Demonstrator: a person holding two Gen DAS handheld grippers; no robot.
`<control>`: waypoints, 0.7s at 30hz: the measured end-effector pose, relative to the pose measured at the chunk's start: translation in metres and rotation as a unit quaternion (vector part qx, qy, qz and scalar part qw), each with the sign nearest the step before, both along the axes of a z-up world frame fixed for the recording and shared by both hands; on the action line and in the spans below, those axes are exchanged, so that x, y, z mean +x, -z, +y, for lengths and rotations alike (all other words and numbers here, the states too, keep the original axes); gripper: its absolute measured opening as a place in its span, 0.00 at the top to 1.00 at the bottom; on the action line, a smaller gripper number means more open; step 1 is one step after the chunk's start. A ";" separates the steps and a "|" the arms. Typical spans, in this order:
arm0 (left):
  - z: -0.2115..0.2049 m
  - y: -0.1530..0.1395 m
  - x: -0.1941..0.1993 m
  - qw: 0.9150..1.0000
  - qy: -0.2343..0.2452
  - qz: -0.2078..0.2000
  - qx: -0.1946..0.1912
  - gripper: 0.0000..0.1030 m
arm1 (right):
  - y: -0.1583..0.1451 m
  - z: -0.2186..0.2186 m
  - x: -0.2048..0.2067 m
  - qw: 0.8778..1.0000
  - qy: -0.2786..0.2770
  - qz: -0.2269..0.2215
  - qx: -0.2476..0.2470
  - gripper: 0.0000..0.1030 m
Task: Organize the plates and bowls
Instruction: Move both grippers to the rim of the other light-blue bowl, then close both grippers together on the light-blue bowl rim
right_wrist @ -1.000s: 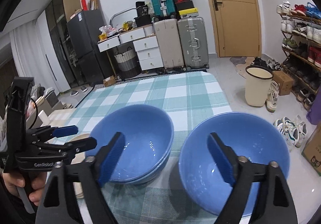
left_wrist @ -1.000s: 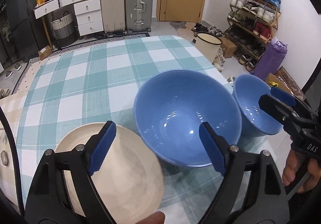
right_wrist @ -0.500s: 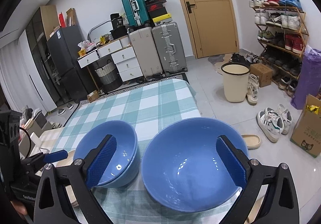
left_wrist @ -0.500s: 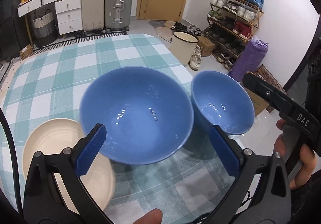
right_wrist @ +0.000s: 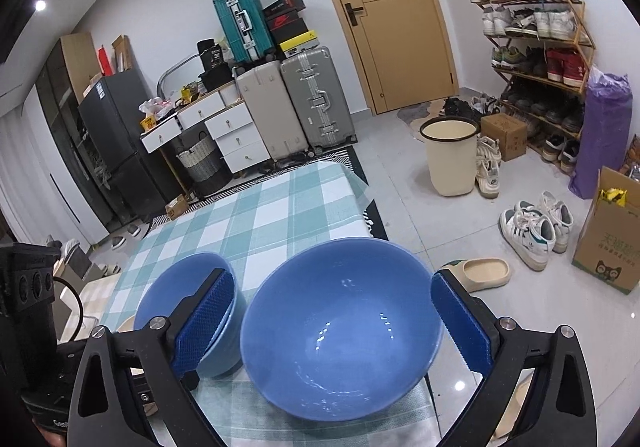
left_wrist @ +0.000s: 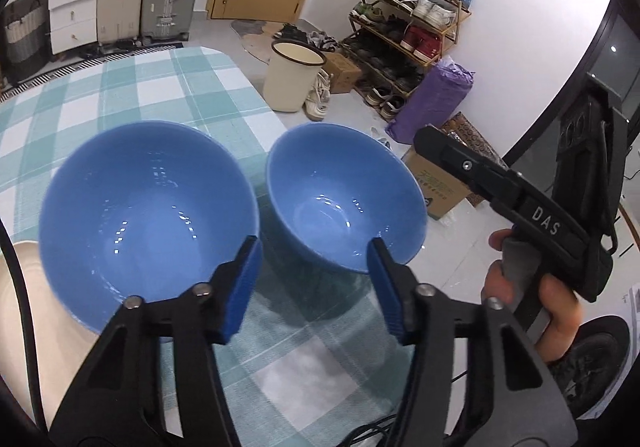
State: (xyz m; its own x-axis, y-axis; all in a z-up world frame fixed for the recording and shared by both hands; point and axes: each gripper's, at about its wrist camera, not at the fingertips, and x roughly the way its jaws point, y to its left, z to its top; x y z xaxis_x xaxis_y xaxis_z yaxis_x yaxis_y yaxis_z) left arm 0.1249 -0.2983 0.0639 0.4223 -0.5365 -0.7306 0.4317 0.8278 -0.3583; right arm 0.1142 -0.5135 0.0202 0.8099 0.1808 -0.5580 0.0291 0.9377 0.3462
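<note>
The left tongs [left_wrist: 314,279] have just been narrowing and now stand partly spread with nothing between their pads, poised over the gap between the two blue bowls and touching neither. The right tongs [right_wrist: 334,325] are spread wide, their blue pads flanking the near bowl [right_wrist: 340,331] at either side of its rim, though no pad visibly presses on it. That bowl sits at the right-hand edge of the bench [left_wrist: 132,95], which is covered in a teal checked cloth. Just beside it stands the other blue bowl [left_wrist: 148,223]; from the right wrist view a second rim shows beneath it, so it may already be a nested pair. A cream plate [left_wrist: 24,287] lies at the far left, partly under that bowl's edge. By my reading the sorting is under way: the lone bowl is not yet stacked, and the plate awaits its place.
</note>
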 end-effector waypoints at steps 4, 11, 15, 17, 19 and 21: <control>-0.012 0.009 0.007 1.000 -0.005 0.027 -0.001 0.59 | 0.009 -0.008 0.006 1.000 0.002 0.024 -0.005 0.23; -0.027 0.024 0.015 0.999 -0.002 0.045 0.004 0.60 | 0.028 -0.015 0.018 0.998 -0.005 0.058 0.015 0.32; -0.033 0.029 0.019 0.999 -0.007 0.048 0.007 0.60 | 0.036 -0.017 0.023 0.997 -0.001 0.069 0.017 0.34; -0.035 0.032 0.022 0.999 -0.008 0.049 0.010 0.60 | 0.039 -0.019 0.024 0.997 -0.002 0.070 0.022 0.35; -0.036 0.035 0.024 0.999 -0.009 0.050 0.013 0.60 | 0.042 -0.019 0.025 0.997 -0.002 0.072 0.022 0.40; -0.037 0.037 0.026 0.999 -0.014 0.047 0.019 0.60 | 0.045 -0.019 0.027 0.997 0.000 0.077 0.020 0.46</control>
State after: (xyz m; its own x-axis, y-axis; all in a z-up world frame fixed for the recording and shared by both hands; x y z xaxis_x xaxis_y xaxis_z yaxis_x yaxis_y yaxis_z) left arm 0.1509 -0.3357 0.0268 0.3658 -0.4956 -0.7878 0.3737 0.8534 -0.3634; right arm 0.1413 -0.5327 -0.0246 0.7156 0.2059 -0.6674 0.0842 0.9232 0.3751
